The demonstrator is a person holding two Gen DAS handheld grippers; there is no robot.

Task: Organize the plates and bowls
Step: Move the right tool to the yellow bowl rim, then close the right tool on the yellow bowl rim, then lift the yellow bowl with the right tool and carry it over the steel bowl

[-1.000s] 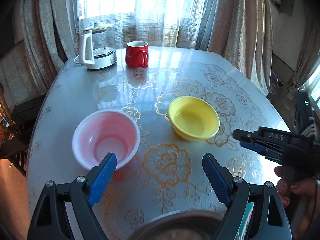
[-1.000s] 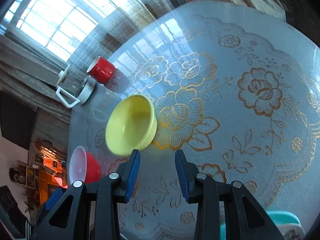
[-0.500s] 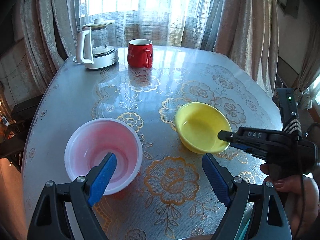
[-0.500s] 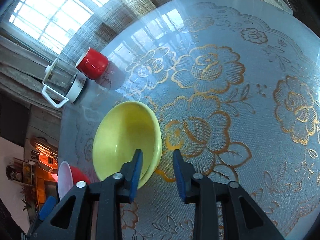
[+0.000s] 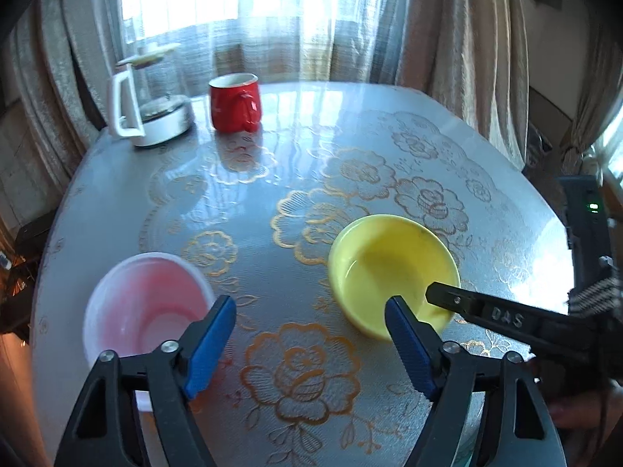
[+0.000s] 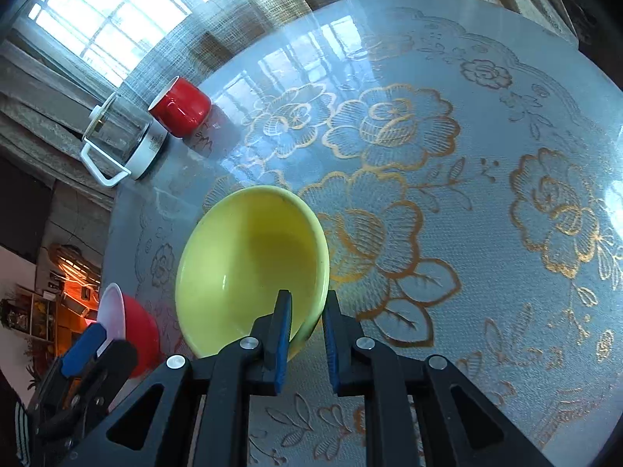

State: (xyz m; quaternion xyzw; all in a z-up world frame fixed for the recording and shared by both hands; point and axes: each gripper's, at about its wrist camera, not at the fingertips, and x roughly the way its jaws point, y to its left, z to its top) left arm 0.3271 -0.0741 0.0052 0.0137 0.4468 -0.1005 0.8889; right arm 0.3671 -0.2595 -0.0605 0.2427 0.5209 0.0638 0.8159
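Right gripper [image 6: 305, 336] jaws just closing, now pinching yellow bowl's [image 6: 249, 268] near rim, one pad inside, one outside. Left gripper [image 5: 311, 344] open, closing, nothing between. Bowl upright on table [image 6: 486, 124], mouth up, round, no long axis. Likely light, stiff, glossy-slippery; rim is the hold.

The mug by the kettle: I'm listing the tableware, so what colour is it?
The mug is red with a white inside; the left wrist view shows it best.
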